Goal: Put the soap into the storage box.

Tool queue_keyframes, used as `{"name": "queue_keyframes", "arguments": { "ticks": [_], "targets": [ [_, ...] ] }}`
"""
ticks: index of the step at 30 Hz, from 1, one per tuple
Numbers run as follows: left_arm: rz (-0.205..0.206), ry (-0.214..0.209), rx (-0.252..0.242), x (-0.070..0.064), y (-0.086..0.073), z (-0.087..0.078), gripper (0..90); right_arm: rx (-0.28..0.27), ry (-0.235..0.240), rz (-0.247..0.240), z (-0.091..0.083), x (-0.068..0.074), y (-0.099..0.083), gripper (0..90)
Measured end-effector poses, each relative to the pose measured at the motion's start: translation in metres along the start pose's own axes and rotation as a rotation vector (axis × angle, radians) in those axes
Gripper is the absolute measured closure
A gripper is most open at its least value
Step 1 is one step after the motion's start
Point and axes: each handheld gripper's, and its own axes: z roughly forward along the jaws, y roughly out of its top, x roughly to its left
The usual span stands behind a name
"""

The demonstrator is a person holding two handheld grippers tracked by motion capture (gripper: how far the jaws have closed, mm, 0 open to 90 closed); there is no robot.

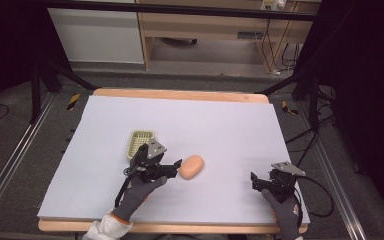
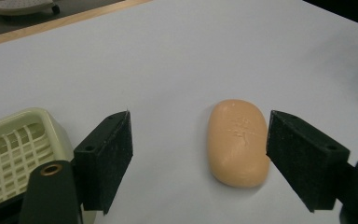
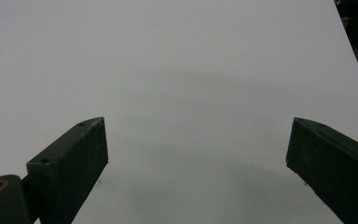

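A peach-coloured oval soap bar lies flat on the pale table sheet. My left gripper is open just left of the bar. In the left gripper view the soap lies between the jaws, close to the right-hand one, and I cannot tell whether they touch. A pale green slatted soap dish sits behind the left gripper, empty. My right gripper rests open near the front right of the table, with bare sheet between its jaws.
The wooden table edge frames the sheet. A black cable trails off the right gripper over the table's right edge. Bare sheet lies between the soap and the right gripper. Desks and dark stands stand beyond the table.
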Motion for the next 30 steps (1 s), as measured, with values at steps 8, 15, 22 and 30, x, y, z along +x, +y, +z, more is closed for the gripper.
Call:
{"name": "queue_keyframes", "arguments": {
  "ticks": [8,15,22,30],
  "targets": [
    [0.014,-0.008,0.014,-0.005,0.004,0.011,22.0,0.002,0.000,-0.001,0.000,0.000,0.000,5.9],
    [0.028,-0.018,0.031,-0.010,0.005,0.021,22.0,0.003,0.003,0.000,0.000,0.000,0.000,5.9],
    [0.033,-0.024,0.043,-0.014,0.007,0.030,22.1,0.004,0.003,-0.004,0.000,0.000,0.000,5.9],
    [0.045,-0.033,0.057,-0.021,0.011,0.040,22.1,0.004,0.004,-0.003,0.000,0.000,0.000,5.9]
  ]
}}
